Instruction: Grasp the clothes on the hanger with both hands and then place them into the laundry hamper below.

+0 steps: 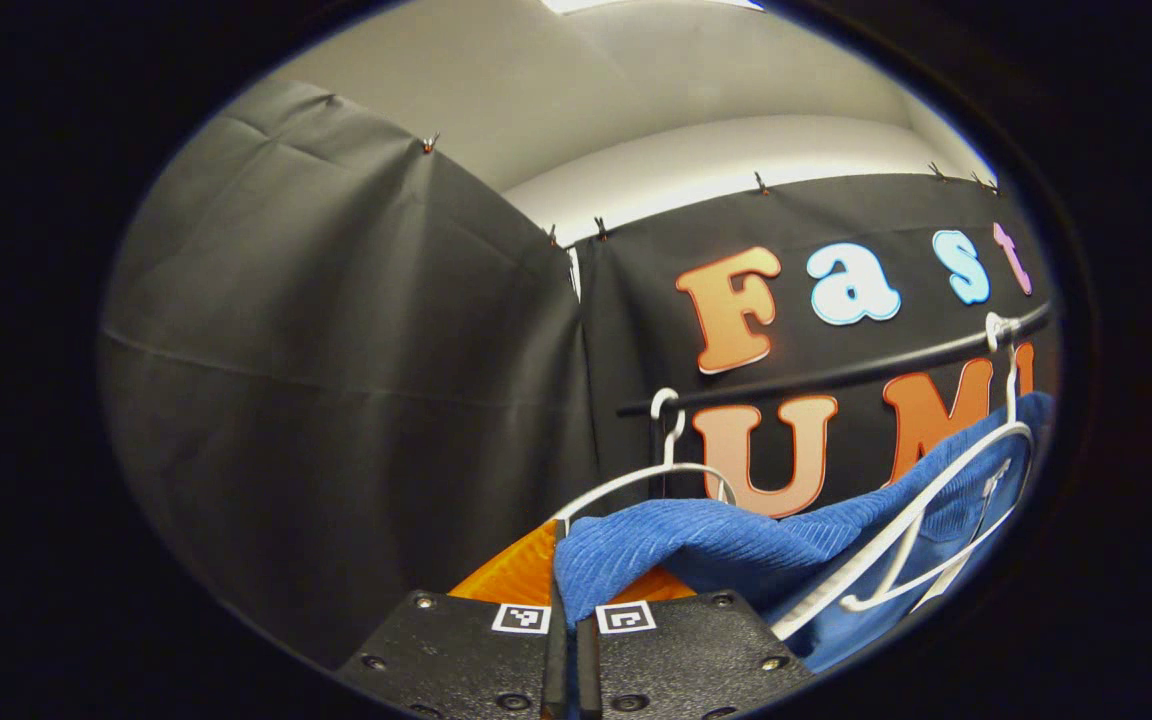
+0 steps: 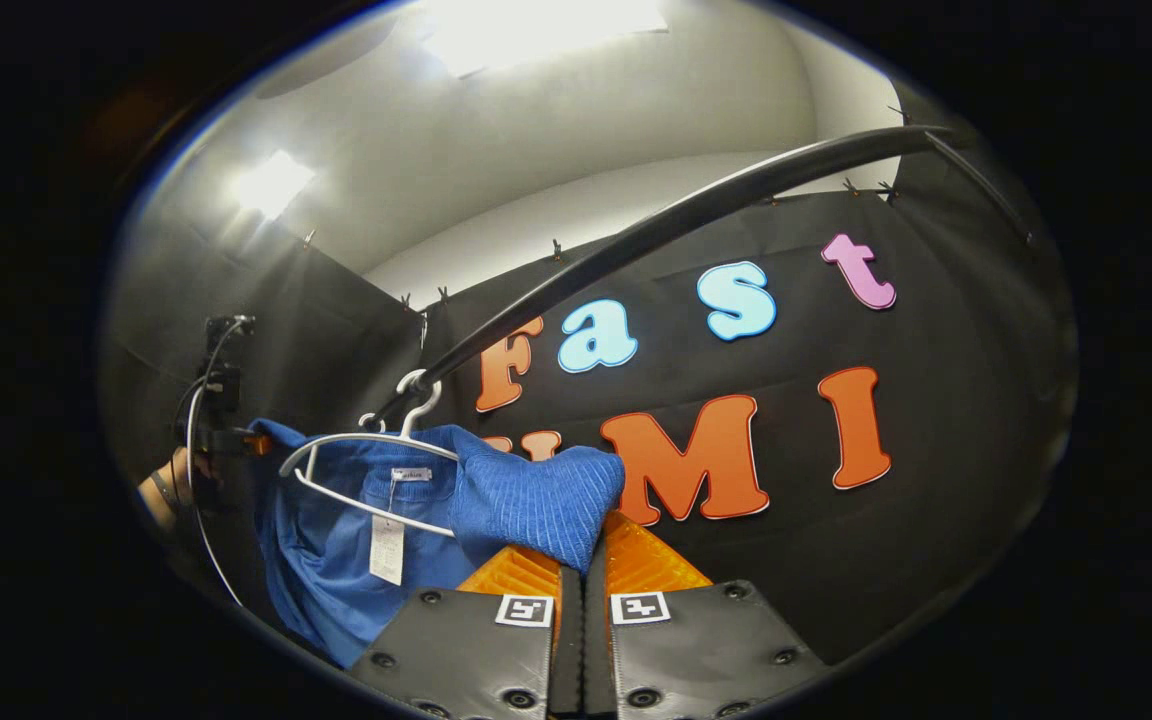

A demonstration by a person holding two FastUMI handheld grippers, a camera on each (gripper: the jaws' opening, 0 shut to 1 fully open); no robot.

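Observation:
A blue ribbed-knit sweater (image 1: 706,550) hangs on a white hanger (image 1: 936,520) hooked over the black rail (image 1: 836,375). My left gripper (image 1: 564,575) is shut on one shoulder of it, the fabric bunched between the fingers. In the right gripper view the sweater (image 2: 536,500) drapes from its hanger (image 2: 366,470) under the rail (image 2: 686,215), a tag dangling at the collar. My right gripper (image 2: 591,560) is shut on the other shoulder. At that view's far left, a hand (image 2: 161,490) holds the left gripper (image 2: 221,400) at the sweater's far edge.
A second white hanger (image 1: 671,420) hooks on the rail close above my left gripper. Black cloth walls close the booth behind and to the side. The curved rail runs overhead across the right gripper view.

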